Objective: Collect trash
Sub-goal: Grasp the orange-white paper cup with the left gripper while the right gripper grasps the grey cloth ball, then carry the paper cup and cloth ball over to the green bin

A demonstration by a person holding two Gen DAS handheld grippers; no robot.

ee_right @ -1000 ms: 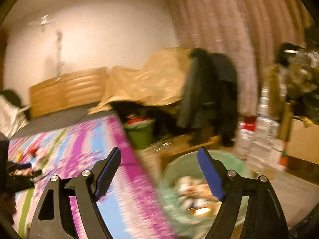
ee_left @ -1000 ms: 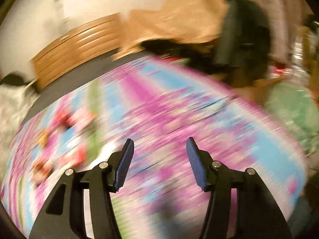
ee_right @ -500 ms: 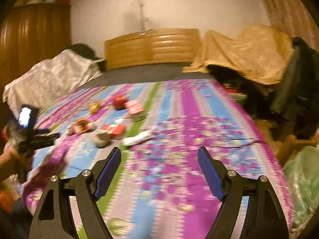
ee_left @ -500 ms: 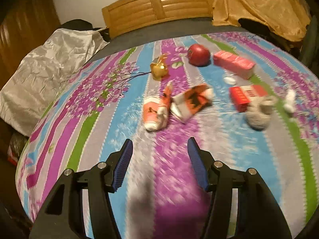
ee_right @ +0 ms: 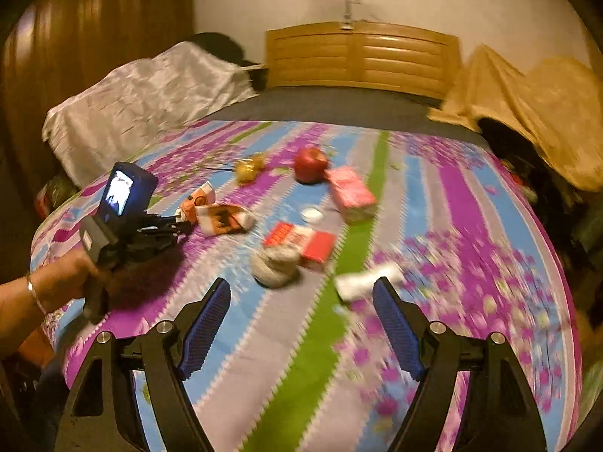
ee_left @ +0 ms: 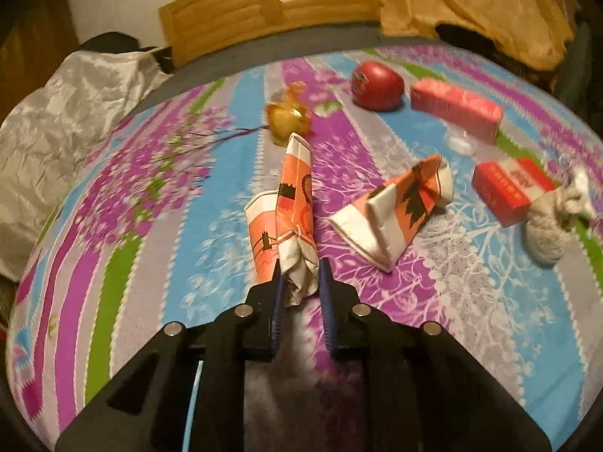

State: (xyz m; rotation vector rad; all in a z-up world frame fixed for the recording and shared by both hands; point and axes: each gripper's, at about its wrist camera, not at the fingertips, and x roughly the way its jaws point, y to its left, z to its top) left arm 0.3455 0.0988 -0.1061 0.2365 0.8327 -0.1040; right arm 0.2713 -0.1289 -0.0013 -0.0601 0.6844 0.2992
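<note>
Two crushed cups lie on the striped bedspread (ee_left: pixel 158 248) in the left wrist view. The left gripper (ee_left: pixel 300 271) has its jaws closing around the near end of the nearer cup (ee_left: pixel 290 207); the other cup (ee_left: pixel 399 207) sits just right of it.

Right wrist view: the right gripper (ee_right: pixel 301 301) hovers with fingers spread wide, nothing between them. A grey wad (ee_right: pixel 275 263) and white scrap (ee_right: pixel 367 280) lie just ahead.

Two crushed paper cups (ee_left: pixel 286 211) (ee_left: pixel 399 203), two boxes (ee_left: pixel 456 109) (ee_left: pixel 508 184)
</note>
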